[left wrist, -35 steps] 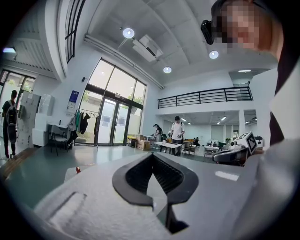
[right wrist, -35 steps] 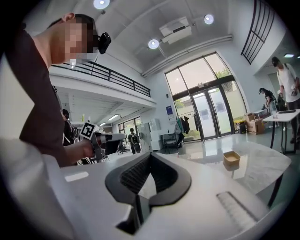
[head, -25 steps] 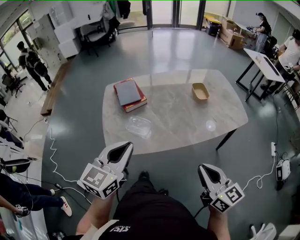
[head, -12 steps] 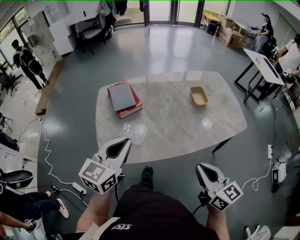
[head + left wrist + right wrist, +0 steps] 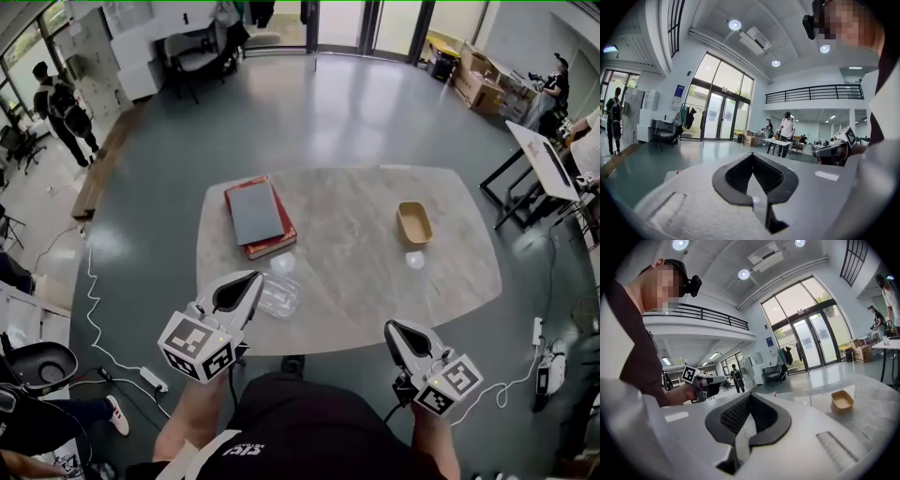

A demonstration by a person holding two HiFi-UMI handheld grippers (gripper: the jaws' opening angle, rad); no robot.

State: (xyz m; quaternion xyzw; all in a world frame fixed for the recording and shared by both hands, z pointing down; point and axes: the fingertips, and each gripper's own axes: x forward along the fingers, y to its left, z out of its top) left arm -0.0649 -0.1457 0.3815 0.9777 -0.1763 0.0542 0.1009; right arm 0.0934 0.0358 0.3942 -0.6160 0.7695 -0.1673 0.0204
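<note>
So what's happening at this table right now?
A person stands at the pale marble table, a hand-held gripper in each hand, both shut on nothing. The left hand-held gripper hovers by the clear plastic container; the right hand-held gripper hangs at the table's near edge. The grey-and-red book stack and tan rectangular tray lie farther off.

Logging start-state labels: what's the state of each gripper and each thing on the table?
left gripper: shut, nothing between the jaws.
right gripper: shut, nothing between the jaws.
books: closed, stacked flat, grey on red.
clear container: resting on the table near its front edge, looks empty.
tan tray: upright, empty.
</note>
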